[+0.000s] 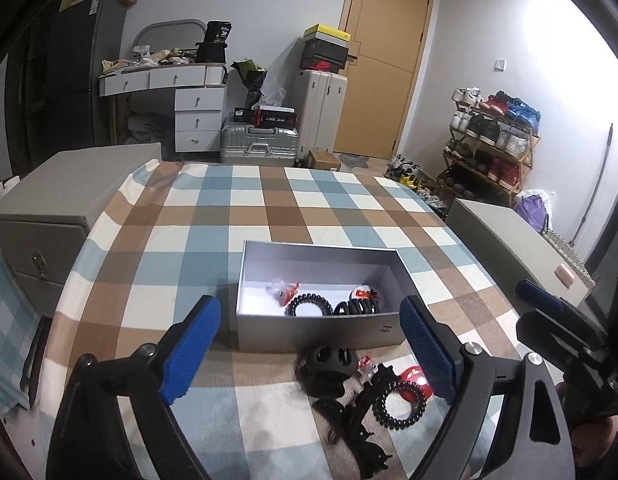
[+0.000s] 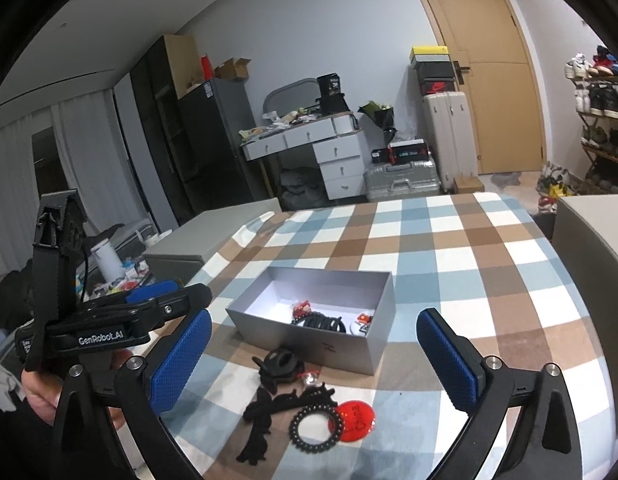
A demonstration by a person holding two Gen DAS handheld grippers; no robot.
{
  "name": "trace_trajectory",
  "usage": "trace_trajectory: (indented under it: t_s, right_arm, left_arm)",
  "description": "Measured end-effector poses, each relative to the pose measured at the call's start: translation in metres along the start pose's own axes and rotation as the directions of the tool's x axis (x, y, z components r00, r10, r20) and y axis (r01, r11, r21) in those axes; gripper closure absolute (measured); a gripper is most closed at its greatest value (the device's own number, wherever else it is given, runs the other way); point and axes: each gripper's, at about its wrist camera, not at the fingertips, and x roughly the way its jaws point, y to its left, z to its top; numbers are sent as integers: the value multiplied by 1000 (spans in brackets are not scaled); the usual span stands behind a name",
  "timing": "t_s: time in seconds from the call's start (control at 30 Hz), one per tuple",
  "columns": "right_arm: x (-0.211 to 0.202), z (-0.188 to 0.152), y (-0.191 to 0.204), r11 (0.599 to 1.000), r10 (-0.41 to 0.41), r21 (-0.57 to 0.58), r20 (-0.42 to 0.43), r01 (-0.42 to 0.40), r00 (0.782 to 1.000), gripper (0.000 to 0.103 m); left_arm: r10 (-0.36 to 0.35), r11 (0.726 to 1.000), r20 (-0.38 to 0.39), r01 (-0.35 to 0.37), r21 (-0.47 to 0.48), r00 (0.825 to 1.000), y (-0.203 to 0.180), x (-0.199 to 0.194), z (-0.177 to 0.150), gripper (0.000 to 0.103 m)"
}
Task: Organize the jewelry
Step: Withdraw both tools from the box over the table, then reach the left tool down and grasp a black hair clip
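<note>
An open grey box [image 1: 317, 334] [image 2: 329, 350] sits on the checked tablecloth and holds black spiral hair ties [image 1: 309, 306] [image 2: 323, 324] and small red-and-white pieces. In front of it lie a black claw clip [image 1: 329, 364] [image 2: 281, 366], a black spiral hair tie [image 1: 397, 404] [image 2: 315, 428], a red round badge [image 1: 419, 382] [image 2: 355, 418] and black hair clips [image 1: 361, 428] [image 2: 265, 416]. My left gripper [image 1: 309, 356] is open and empty above these loose items. My right gripper [image 2: 313, 368] is open and empty, also over them.
The table [image 1: 269, 208] has grey cabinets on its left [image 1: 57, 208] and right [image 1: 509, 240]. Behind are a desk with drawers, suitcases, a door and a shoe rack. The other gripper shows at each view's edge [image 1: 557, 320] [image 2: 109, 320].
</note>
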Motion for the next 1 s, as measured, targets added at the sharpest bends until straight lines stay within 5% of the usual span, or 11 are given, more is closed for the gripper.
trace_trajectory:
  t_s: [0.2,0.5,1.0]
  right_arm:
    - [-4,-12,1,999,-31,-12,-7,30,1000,0]
    - [-3,-40,-5,996,-93,-11,-55,92,994,0]
    - [1,-73,-19,991,-137,-10,-132,137,982,0]
  left_arm:
    - [7,999,-18,-6,37,1000,-10,-3,-18,2]
    - [23,998,-97,-16,68,995,-23,4,-45,2]
    - [-24,995,-273,48,83,962,-32,22,-83,2]
